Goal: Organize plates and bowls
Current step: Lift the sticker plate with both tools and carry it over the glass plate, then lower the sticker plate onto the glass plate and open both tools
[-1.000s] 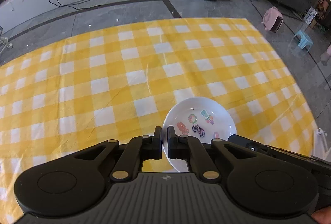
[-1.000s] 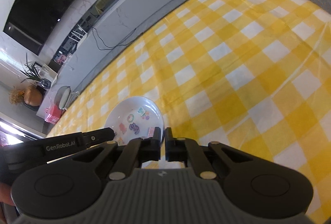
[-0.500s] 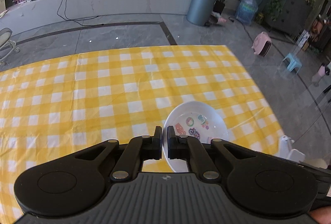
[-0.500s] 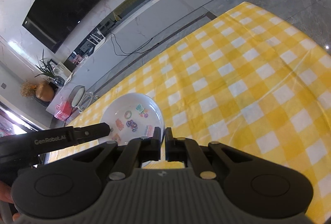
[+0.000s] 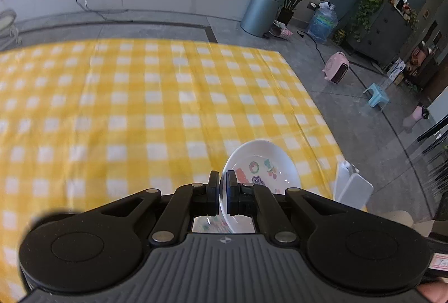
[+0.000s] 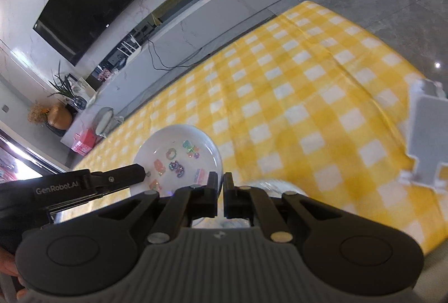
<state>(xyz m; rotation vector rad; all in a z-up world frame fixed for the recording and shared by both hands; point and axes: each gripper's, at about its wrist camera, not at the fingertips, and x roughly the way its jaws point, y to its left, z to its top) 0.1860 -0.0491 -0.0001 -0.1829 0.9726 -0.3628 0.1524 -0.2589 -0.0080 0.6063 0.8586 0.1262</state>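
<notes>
A white bowl [image 5: 263,160] with coloured cartoon prints inside hangs above the yellow checked table [image 5: 140,107], carried between both grippers. My left gripper [image 5: 222,184] is shut on the bowl's left rim. In the right wrist view the same bowl [image 6: 179,151] shows with my right gripper [image 6: 220,185] shut on its near right rim. The left gripper's black fingers [image 6: 126,175] reach in from the left onto the opposite rim. A pale rounded edge [image 6: 268,185] shows just below the bowl; what it is I cannot tell.
A white plastic rack [image 5: 352,186] stands by the table's right edge, also the rack [image 6: 425,132] at the right of the right wrist view. Beyond the table are grey floor, a pink heater [image 5: 336,70], a blue stool [image 5: 376,95] and a metal bin [image 5: 260,10].
Both grippers have risen and drawn back with the bowl held between them, so the table looks farther off. The white rack has come into view at the right.
</notes>
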